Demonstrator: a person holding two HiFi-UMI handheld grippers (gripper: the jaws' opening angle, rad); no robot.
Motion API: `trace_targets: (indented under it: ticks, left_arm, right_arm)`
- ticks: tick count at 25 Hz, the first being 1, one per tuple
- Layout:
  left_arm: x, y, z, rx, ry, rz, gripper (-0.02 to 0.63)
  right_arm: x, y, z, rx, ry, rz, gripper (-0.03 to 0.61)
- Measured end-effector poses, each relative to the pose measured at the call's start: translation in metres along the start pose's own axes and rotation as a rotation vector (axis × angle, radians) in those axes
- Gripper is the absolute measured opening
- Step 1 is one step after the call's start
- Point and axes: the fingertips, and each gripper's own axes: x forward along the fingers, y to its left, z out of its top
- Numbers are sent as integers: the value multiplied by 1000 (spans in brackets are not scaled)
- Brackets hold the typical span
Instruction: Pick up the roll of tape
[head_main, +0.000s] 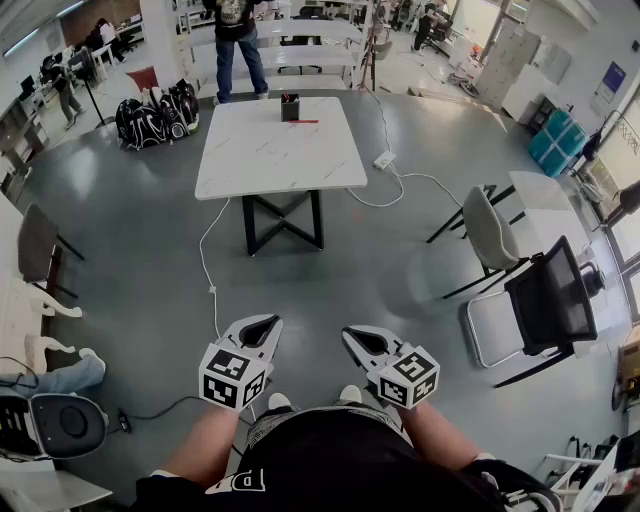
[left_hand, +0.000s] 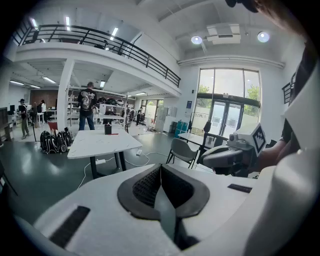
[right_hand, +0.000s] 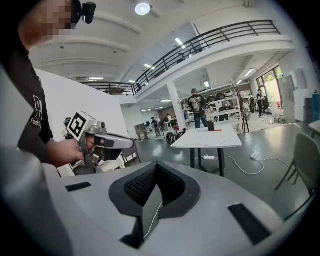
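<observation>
- Grippers first: the left hand-held white gripper (head_main: 270, 322) and the right hand-held white gripper (head_main: 352, 334) hang side by side at waist height over the bare grey floor (head_main: 130, 250), both tipped slightly downward and aimed ahead.
- Left gripper: its own view shows the black ribbed pads pressed together with nothing between them.
- Right gripper: its view shows the same, with the pads meeting at the tip and nothing gripped. Only floor and a thin white cable (head_main: 207, 262) show through the slit lower down.
- White marble-patterned rectangular tabletop on black crossed legs (head_main: 270, 160): it stands straight ahead and well apart from both grippers, with its long axis running away from the person.
- Small dark upright container (head_main: 290, 106): it sits near the far edge of the tabletop, about midway along that edge.
- Thin red stick-like thing (head_main: 305, 121): it lies just beside the container, toward the right edge, with its long axis parallel to the far edge.
- Roll of tape: I cannot make it out in any view. If it is here, it is most likely by the container, too small to tell, so its axis stays unknown.
- Judgement: the coming move is an approach forward to the table. Both grippers are about equally far from that far-edge spot, with the left slightly more in line with it.
</observation>
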Motion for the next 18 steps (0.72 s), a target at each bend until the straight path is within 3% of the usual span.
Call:
trace_targets:
  ticks: [18]
  left_arm:
    - [-4,9,-2,6,-8,-4,18]
  right_arm:
    - [12,15,5,-17,-17,29,5]
